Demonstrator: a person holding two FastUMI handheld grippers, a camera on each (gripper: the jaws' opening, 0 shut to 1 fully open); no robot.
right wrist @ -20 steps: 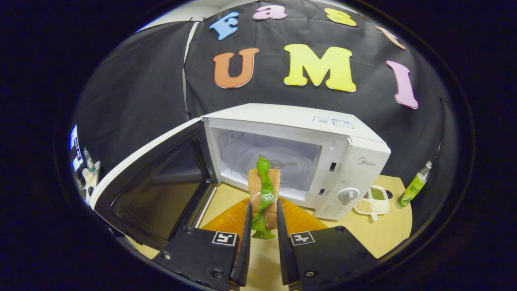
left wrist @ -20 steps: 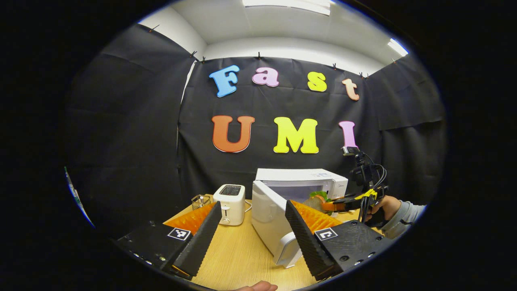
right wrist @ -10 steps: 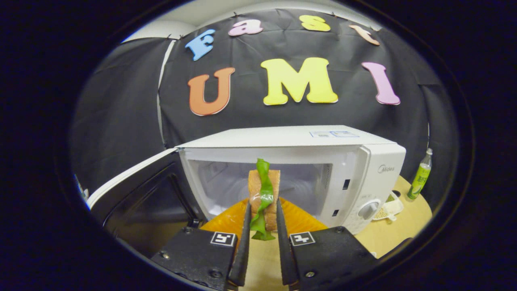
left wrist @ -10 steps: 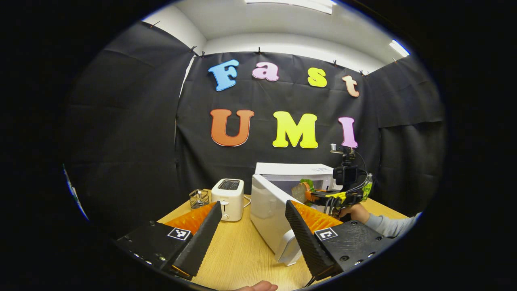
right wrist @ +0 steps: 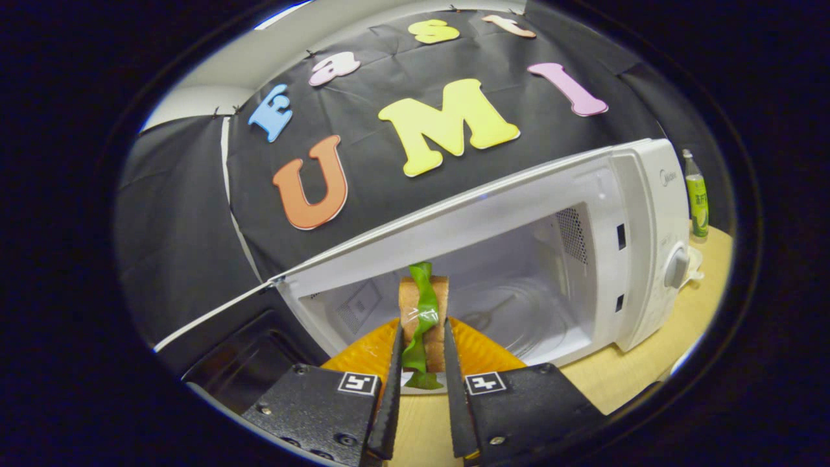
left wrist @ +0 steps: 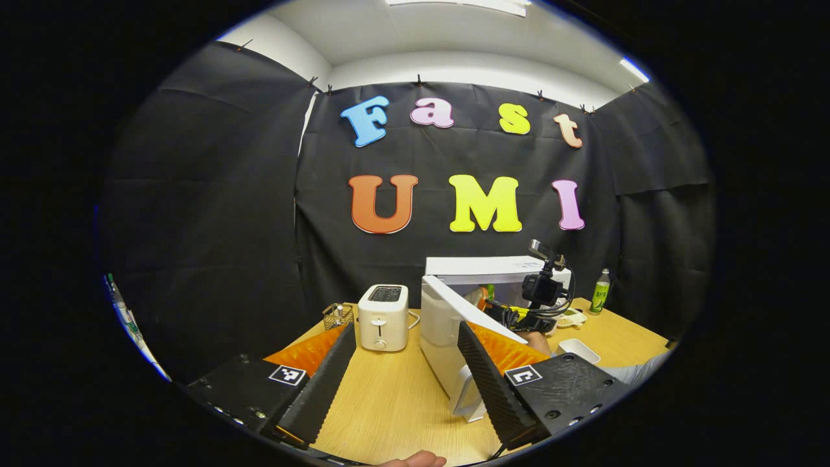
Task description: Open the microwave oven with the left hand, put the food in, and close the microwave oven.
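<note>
A white microwave oven stands with its door swung wide to the left. My right gripper is shut on a sandwich, bread slices with a green lettuce leaf, held upright at the mouth of the bare white cavity. In the left gripper view the microwave sits at the table's far side, its door edge-on toward me. The right gripper and its camera reach into the opening there. My left gripper hangs open over the table, nothing between its fingers.
A white toaster and a small wire basket stand left of the microwave on the wooden table. A green bottle, a small white dish and a snack tray lie to the right.
The right gripper has carried the sandwich forward and tilted, from in front of the microwave to its opening. The left gripper has drawn back and turned slightly, staying open.
</note>
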